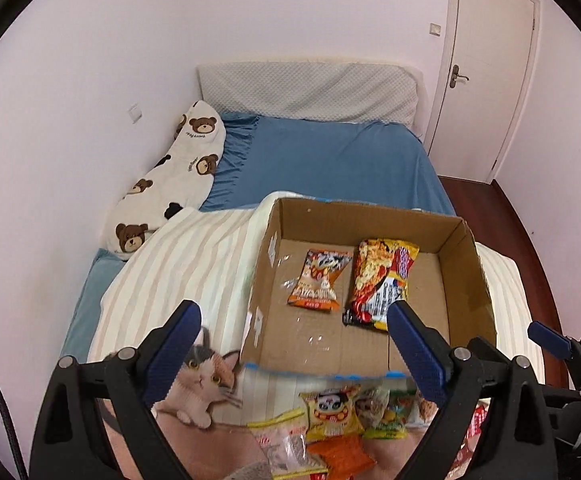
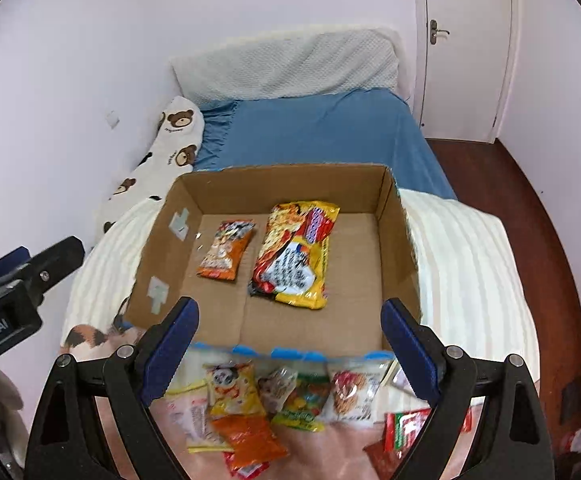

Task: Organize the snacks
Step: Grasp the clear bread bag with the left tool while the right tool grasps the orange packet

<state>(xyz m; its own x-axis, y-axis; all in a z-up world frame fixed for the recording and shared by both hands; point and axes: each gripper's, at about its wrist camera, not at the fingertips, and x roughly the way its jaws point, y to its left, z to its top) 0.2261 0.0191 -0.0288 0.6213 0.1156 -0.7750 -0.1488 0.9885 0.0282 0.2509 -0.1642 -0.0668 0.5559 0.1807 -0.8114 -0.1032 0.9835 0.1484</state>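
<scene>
An open cardboard box stands on the bed. Inside lie a small orange snack packet and a larger yellow-red noodle packet. Several loose snack packets lie in a pile on the blanket in front of the box, among them a yellow panda packet and an orange packet. My left gripper is open and empty above the box's near left corner. My right gripper is open and empty above the box's near edge.
The bed has a striped cream blanket with a cat print, a blue sheet, a bear-print pillow by the left wall and a grey-white pillow at the head. A white door and wooden floor lie right.
</scene>
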